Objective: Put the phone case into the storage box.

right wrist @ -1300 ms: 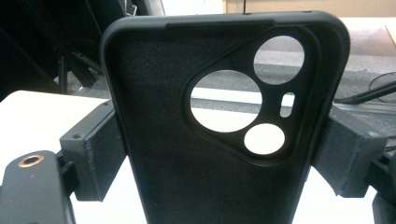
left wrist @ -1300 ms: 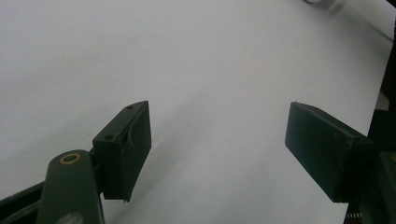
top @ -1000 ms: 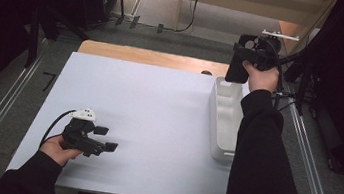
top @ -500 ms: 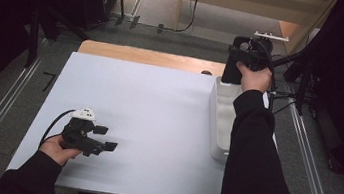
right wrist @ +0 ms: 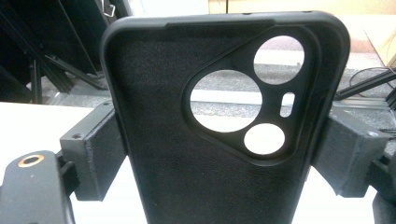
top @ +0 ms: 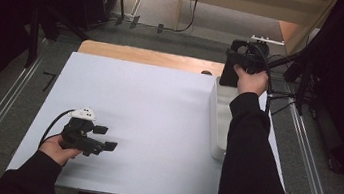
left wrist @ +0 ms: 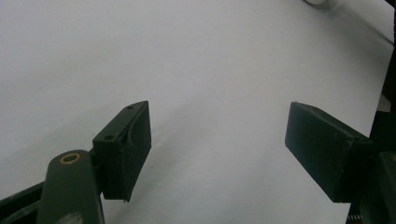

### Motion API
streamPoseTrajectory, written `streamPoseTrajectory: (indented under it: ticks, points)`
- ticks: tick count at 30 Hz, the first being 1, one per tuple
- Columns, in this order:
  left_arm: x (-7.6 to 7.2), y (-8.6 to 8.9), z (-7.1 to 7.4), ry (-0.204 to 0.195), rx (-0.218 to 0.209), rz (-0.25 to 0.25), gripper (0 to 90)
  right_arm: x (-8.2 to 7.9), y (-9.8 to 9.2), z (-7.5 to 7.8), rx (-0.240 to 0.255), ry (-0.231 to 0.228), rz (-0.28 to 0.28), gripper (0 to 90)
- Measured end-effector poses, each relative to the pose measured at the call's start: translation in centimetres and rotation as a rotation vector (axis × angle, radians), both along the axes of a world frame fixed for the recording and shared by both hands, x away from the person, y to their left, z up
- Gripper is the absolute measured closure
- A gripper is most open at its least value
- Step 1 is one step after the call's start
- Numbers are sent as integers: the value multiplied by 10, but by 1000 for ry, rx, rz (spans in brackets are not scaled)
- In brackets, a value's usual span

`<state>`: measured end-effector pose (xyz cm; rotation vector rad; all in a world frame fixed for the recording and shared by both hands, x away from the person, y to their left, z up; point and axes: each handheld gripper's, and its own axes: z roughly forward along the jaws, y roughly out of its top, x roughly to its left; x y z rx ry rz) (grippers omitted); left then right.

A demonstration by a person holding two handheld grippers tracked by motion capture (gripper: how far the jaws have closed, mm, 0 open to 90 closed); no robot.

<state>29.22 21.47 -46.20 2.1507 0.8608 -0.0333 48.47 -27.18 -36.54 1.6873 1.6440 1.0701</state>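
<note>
1. Black phone case [right wrist: 219, 140], held upright between the 2 jaws of the right hand-held gripper [right wrist: 219, 154], pads pressing on both long edges.
2. Inner side of the case turned toward the right gripper view: dark, slightly rough lining, raised rim all around.
3. Rounded triangular camera opening in the upper right part of the case, with 3 round holes and 1 small slot; floor and desk edge seen through them.
4. In the high view, right hand-held gripper [top: 236, 70] raised at the far right corner of the desk [top: 159, 105], above the far end of a long white tray [top: 217, 123]; case [top: 227, 75] seen there as a dark flat piece hanging down from the jaws, just over the tray end.
5. Right sleeve stretched over the tray, covering most of its right side.
6. Left hand-held gripper [top: 104, 138] low over the near left part of the desk, well apart from the case and the tray, pointing to the right.
7. Jaws of the left hand-held gripper [left wrist: 219, 154] spread wide, only bare white desk surface between the pads.
8. Grey plate on top of the left hand-held gripper, cable curving from it toward the left hand [top: 57, 147].
9. Strip of wooden surface visible beyond the far edge of the white desk top.
</note>
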Motion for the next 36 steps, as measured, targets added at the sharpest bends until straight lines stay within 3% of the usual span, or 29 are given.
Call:
streamPoseTrajectory:
  ticks: [16, 36]
  points:
    - [0, 0, 0, 0, 0, 0, 223, -3, -1, -18, 15, 16, -11, 118]
    - [0, 0, 0, 0, -2, 0, 223, -1, 7, -41, -9, 33, -1, 118]
